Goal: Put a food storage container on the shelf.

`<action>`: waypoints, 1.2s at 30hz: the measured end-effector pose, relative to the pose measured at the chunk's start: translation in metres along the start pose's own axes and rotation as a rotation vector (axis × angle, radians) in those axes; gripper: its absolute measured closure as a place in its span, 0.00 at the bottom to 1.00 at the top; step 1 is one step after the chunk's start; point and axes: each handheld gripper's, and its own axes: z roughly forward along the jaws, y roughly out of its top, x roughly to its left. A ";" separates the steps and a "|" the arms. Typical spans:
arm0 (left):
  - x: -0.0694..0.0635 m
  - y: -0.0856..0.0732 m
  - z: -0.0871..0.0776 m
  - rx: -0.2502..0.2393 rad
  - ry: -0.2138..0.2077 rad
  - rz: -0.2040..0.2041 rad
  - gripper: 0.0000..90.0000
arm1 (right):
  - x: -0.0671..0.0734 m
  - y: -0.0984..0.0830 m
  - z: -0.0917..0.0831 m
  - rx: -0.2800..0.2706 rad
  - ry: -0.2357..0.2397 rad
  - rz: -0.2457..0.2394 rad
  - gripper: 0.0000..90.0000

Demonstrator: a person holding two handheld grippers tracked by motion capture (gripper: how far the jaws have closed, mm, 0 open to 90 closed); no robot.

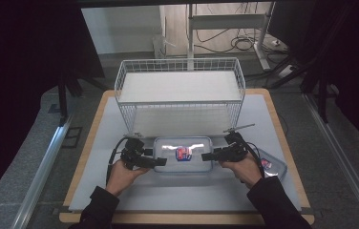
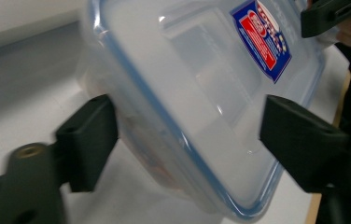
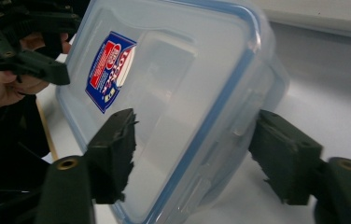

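A clear plastic container (image 1: 187,161) with a blue-rimmed lid and a red and blue label (image 1: 183,152) lies on the table in front of the wire basket. My left gripper (image 1: 161,162) is at its left end. In the left gripper view both pads (image 2: 89,140) lie against the container (image 2: 197,93), one on its wall and one on the lid. My right gripper (image 1: 206,156) is at the right end. In the right gripper view its jaws straddle the container (image 3: 178,84), with a thin gap at the far pad (image 3: 281,154).
A white wire basket (image 1: 180,90), lying on its side with its opening toward me, stands just behind the container. A second clear container with a label (image 1: 272,166) lies right of my right hand. The white mat (image 1: 177,195) sits on a wood-edged table (image 1: 282,138).
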 end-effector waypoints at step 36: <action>-0.002 -0.027 -0.016 -0.108 -0.060 -0.074 0.50 | 0.002 -0.021 -0.010 -0.046 0.074 0.005 0.51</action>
